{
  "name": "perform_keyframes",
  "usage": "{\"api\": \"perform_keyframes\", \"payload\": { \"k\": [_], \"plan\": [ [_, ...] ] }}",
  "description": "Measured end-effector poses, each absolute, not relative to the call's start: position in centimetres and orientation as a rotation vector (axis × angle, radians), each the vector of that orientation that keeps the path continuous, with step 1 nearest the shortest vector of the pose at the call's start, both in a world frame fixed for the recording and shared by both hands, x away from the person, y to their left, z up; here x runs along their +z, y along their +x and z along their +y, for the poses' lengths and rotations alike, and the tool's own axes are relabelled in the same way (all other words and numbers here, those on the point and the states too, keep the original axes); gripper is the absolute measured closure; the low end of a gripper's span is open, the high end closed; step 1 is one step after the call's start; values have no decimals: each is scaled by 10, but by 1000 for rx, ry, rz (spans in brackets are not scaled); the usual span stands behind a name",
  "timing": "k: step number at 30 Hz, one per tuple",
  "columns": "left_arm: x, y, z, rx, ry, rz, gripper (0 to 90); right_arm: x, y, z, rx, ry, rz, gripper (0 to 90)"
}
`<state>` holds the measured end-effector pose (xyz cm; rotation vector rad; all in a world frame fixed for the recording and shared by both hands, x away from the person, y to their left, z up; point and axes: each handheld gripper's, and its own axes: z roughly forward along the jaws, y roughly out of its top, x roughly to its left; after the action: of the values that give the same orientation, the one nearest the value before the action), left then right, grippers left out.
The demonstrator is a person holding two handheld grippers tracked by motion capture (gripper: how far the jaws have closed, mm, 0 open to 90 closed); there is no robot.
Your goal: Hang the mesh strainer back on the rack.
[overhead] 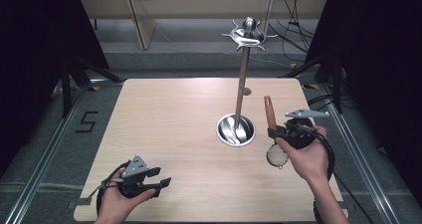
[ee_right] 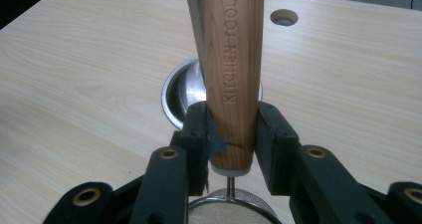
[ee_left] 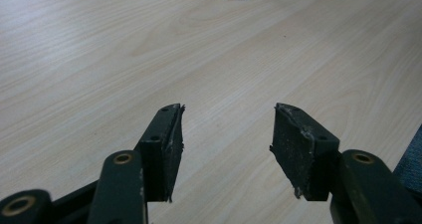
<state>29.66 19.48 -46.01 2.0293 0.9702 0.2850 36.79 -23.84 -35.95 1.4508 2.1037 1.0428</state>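
Right tool [overhead: 276, 132] pinching the strainer's wooden handle [ee_right: 233, 74] near its base; strainer [overhead: 276, 155] mesh hangs below the jaws, over the worktop [overhead: 169, 129]. Steel rack [overhead: 237, 129] with its bowl base just left of it. Left tool [overhead: 161, 182] spread wide, holding nothing, low over bare worktop.

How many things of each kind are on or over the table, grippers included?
Grippers: 2, the left gripper open, the right gripper clamped on the strainer.
Strainer, wooden handle: 1
Metal utensil stand with round base: 1
Total: 4
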Motion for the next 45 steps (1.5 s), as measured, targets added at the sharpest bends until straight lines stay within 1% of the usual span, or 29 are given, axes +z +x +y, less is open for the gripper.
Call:
{"api": "perform_keyframes", "payload": {
  "k": [45],
  "plan": [
    [-460,297,195,286,2028,969,447,-332,365,-233,1146,1367,2021,694]
  ]
}}
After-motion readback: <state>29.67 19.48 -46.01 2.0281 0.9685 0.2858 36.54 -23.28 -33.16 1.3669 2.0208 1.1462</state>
